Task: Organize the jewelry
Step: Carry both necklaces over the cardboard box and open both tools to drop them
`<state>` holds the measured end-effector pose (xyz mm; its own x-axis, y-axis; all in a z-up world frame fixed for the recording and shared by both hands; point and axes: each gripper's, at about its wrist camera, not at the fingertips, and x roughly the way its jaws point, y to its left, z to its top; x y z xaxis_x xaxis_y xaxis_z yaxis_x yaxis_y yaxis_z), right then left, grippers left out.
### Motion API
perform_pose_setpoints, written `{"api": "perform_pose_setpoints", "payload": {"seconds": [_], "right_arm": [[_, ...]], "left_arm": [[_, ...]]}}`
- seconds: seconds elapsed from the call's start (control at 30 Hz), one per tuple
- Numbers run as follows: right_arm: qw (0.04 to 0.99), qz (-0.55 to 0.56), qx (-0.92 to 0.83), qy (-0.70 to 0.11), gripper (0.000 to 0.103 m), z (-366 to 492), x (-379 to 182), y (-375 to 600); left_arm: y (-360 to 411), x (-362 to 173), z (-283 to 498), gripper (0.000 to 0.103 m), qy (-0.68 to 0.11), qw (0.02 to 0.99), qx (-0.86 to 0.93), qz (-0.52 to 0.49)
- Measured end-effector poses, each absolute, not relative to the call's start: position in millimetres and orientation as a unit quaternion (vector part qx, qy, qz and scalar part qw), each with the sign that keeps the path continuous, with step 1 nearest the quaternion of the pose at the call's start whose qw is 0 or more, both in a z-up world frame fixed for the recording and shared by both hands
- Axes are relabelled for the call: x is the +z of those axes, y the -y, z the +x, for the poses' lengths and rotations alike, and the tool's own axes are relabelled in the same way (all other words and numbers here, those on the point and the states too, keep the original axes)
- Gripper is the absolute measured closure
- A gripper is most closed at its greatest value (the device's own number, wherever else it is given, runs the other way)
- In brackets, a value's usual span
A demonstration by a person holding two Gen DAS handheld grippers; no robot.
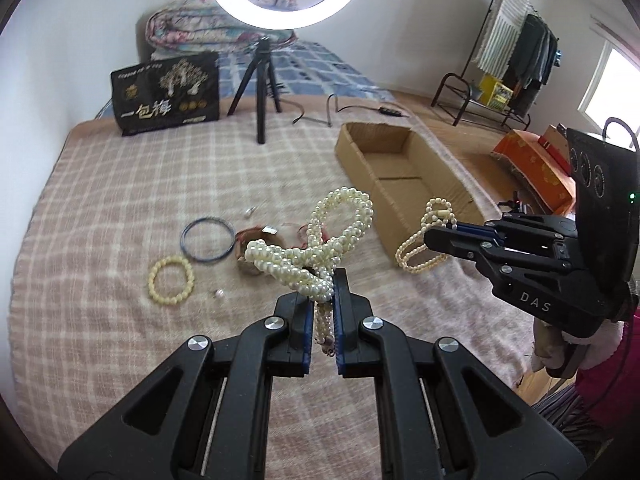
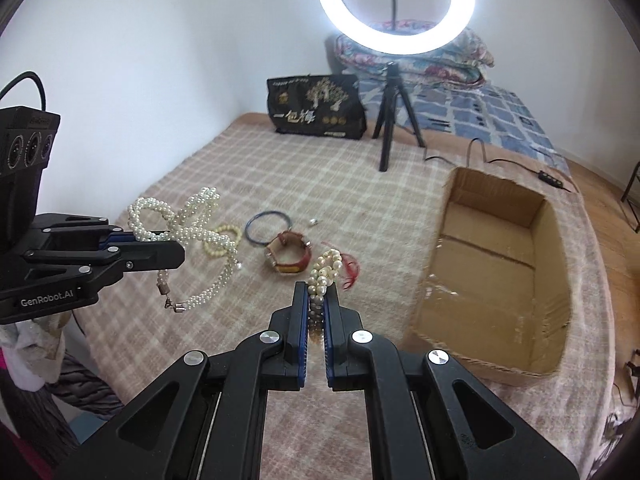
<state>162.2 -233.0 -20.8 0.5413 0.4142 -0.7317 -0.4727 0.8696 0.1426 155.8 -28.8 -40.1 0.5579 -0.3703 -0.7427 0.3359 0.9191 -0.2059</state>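
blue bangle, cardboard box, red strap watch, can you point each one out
thin blue ring bangle (image 1: 207, 239), left wrist view, on its near rim
open brown cardboard box (image 2: 516, 196), right wrist view, on its far inner wall
red leather strap watch (image 2: 289, 254), right wrist view, on the strap

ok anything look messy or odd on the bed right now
Mostly the thick twisted pearl necklace: it hangs from the left gripper in a knotted tangle, its clasp end dangling loose. A few tiny stray pieces lie scattered on the checked blanket, and the brown cardboard box holds no jewelry.
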Motion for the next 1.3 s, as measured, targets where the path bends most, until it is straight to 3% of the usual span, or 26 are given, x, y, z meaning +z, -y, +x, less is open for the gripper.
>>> {"api": "perform_pose_setpoints", "payload": {"seconds": [0.53,0.97,1.3], "right_arm": [[0.898,-0.019,0.163,-0.408,0.098,193,-12,335],[0.889,-0.010,0.131,-0.438,0.098,219,-45,372],[0.880,-0.008,0.129,-0.456,0.098,234,-64,376]], "left_arm": [[148,-19,230,0.097,-0.398,0.878,-0.267,0.001],[225,-59,317,0.097,-0.433,0.862,-0.265,-0.002],[239,-92,347,0.097,-0.458,0.855,-0.242,-0.007]]}}
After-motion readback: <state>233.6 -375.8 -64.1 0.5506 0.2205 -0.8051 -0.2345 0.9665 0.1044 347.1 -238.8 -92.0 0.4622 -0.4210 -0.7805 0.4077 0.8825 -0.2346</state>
